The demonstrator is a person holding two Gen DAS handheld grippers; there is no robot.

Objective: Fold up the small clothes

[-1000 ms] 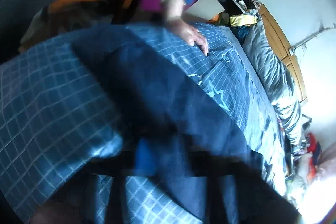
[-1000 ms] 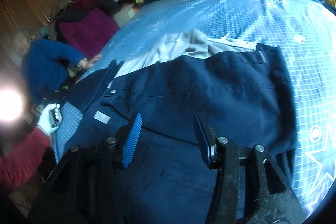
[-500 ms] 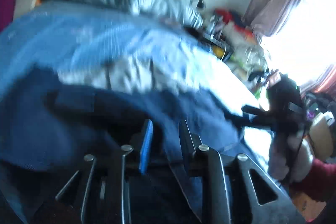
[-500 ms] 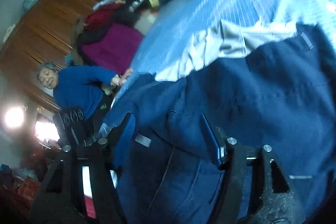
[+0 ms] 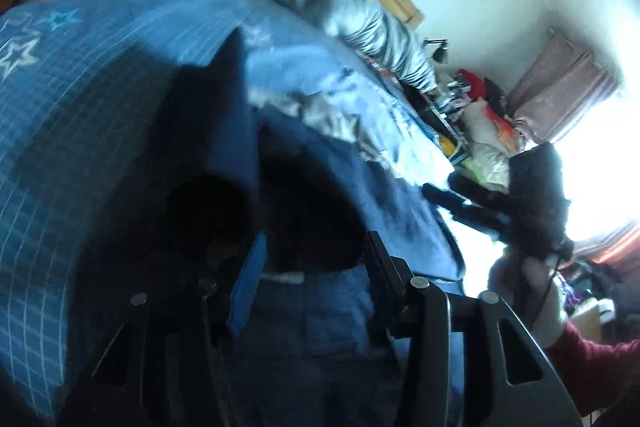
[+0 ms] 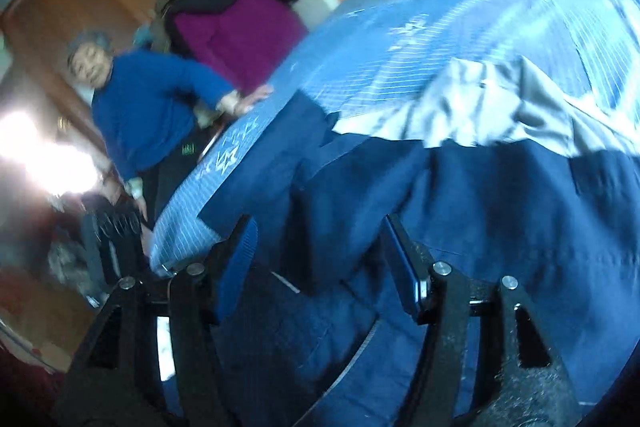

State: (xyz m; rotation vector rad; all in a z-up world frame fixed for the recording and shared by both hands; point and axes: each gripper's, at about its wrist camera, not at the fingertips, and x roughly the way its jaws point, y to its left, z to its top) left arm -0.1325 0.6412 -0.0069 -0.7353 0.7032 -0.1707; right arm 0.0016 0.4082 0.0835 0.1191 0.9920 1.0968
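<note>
Navy trousers (image 6: 500,227) lie spread on the blue bedspread (image 6: 460,27), long axis running 9 to 3 in the right view, directly under both the left gripper (image 5: 310,267) and right gripper (image 6: 320,251), fingers parted, gripping nothing, neither clearly nearer.

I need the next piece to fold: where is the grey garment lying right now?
In the right wrist view the grey garment lies upper right on the blue checked bedcover, its near edge tucked under the navy garment.
</note>
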